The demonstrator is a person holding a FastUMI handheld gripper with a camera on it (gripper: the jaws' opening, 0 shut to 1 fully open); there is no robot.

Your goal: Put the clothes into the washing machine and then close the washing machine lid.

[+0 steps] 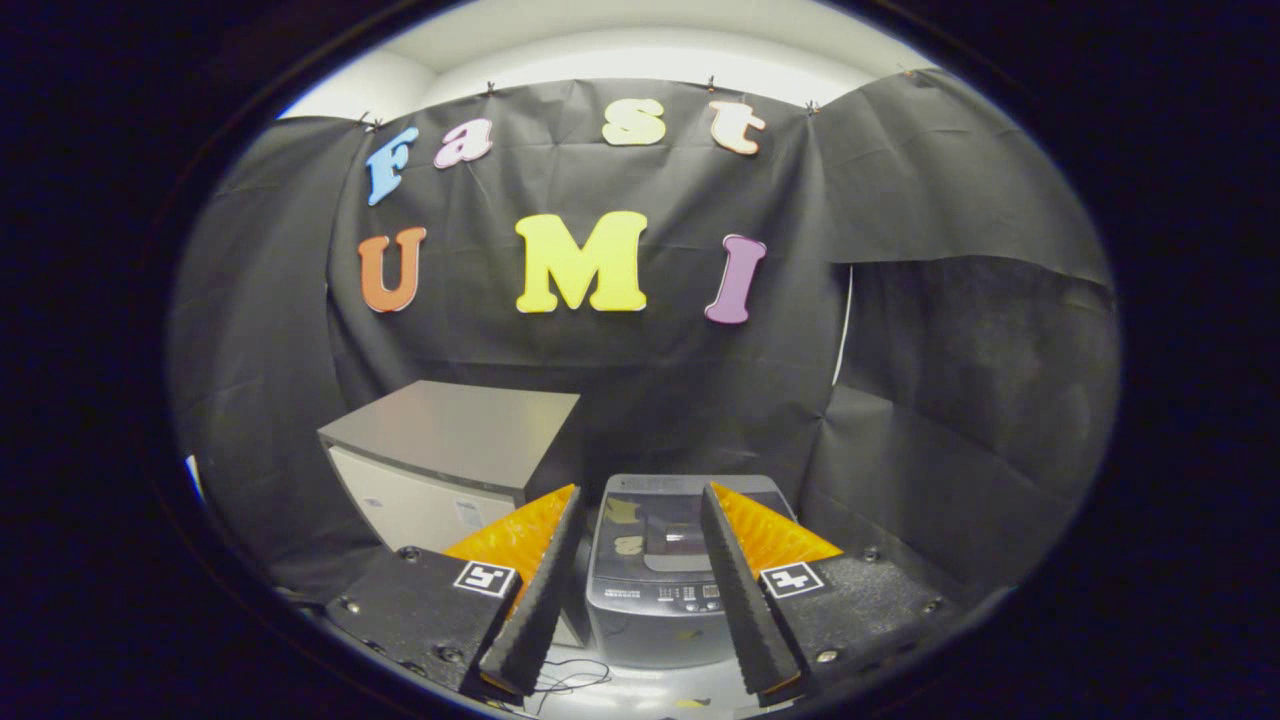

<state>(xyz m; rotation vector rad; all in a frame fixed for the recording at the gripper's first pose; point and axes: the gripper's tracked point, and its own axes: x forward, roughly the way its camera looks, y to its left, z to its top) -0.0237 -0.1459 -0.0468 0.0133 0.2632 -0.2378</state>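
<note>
The claw [640, 590] was held wide apart, with nothing gripped. The washer [655, 600] was seen between and just beyond its fingers, lid [660, 530] shut, set on the floor [640, 690] just beside a cabinet [450, 470]. A thin wire [570, 680] lay before it.

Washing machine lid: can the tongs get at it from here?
Probably yes: the tongs are open and empty, and the washing machine with its closed lid stands straight ahead between the fingers, nothing in between.
</note>
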